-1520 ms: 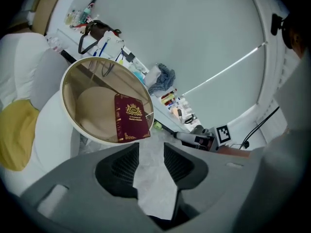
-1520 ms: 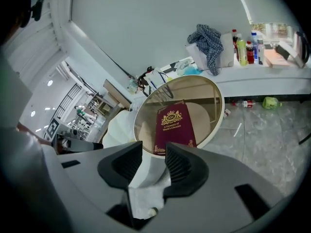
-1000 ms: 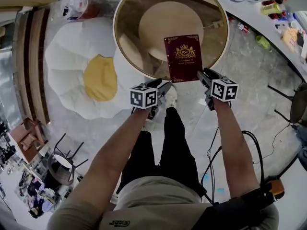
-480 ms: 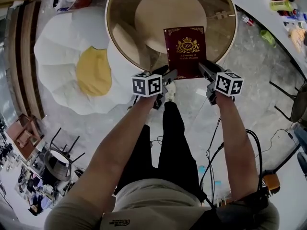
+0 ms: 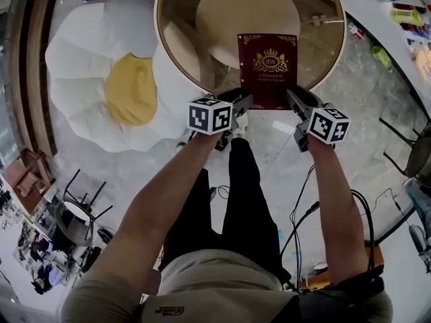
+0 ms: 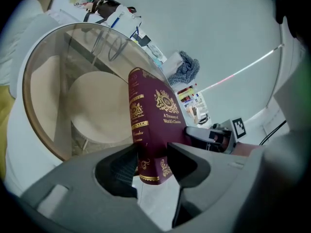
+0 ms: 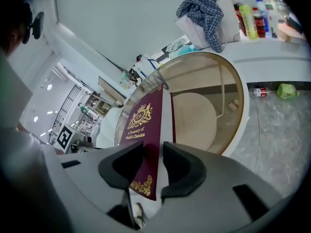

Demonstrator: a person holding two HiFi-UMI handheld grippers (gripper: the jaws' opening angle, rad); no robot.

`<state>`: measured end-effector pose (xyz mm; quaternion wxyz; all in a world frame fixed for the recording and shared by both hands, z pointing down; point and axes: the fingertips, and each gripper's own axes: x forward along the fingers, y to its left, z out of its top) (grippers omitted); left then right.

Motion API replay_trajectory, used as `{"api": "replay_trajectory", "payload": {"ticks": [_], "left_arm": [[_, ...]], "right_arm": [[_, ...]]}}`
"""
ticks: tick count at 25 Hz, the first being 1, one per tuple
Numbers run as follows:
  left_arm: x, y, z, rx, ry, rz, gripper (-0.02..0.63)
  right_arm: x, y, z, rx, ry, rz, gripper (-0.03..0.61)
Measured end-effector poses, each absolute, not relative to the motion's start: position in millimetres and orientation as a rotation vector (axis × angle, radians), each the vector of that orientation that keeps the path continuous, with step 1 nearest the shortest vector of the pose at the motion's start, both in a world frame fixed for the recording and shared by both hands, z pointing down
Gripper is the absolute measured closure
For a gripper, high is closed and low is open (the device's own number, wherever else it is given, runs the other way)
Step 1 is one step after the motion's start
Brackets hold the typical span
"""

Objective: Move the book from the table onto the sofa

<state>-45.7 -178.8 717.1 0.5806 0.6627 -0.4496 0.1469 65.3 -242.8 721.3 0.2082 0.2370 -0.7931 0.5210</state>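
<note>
Room: grey stone floor [image 5: 377, 113] around a round glass tabletop [image 5: 316, 52] with a pale rim; a white egg-shaped cushion [image 5: 101, 106] with a yellow centre lies on the floor just beside it, at the left of the head view
Beyond: a long pale tabletop [image 7: 272, 57] by the wall carries a checked cloth [image 7: 201, 8] and a row of bottles [image 7: 248, 16]
Book [image 5: 267, 69]: maroon, with a gilt crest and lettering; it lies cover up at the near edge of the glass tabletop, and its near end juts past the rim toward the person
Left tongs [image 5: 244, 101]: at the book's near left corner, on the spine side; the jaws are set narrow on that corner, one pad on the cover and the other on the underside, and the spine fills the gap
Right tongs [image 5: 296, 99]: at the book's near right corner, on the page-edge side; the jaws are closing with the book between them, and both pads already meet its two faces
Marker cubes: one on each pair of tongs, either side of the book's near end, facing up at the head camera
Arms: both forearms reach forward from the bottom of the head view, one to each near corner of the book
</note>
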Motion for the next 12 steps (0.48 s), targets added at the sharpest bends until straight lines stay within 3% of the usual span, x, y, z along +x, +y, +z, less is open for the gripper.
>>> {"api": "replay_trajectory", "payload": {"ticks": [12], "left_arm": [[-72.8,-153.2,689.6,1.567,-1.159,0.278,0.423]], "right_arm": [[28.4,-230.2,690.3,0.571,-2.322,1.344,0.453]]}}
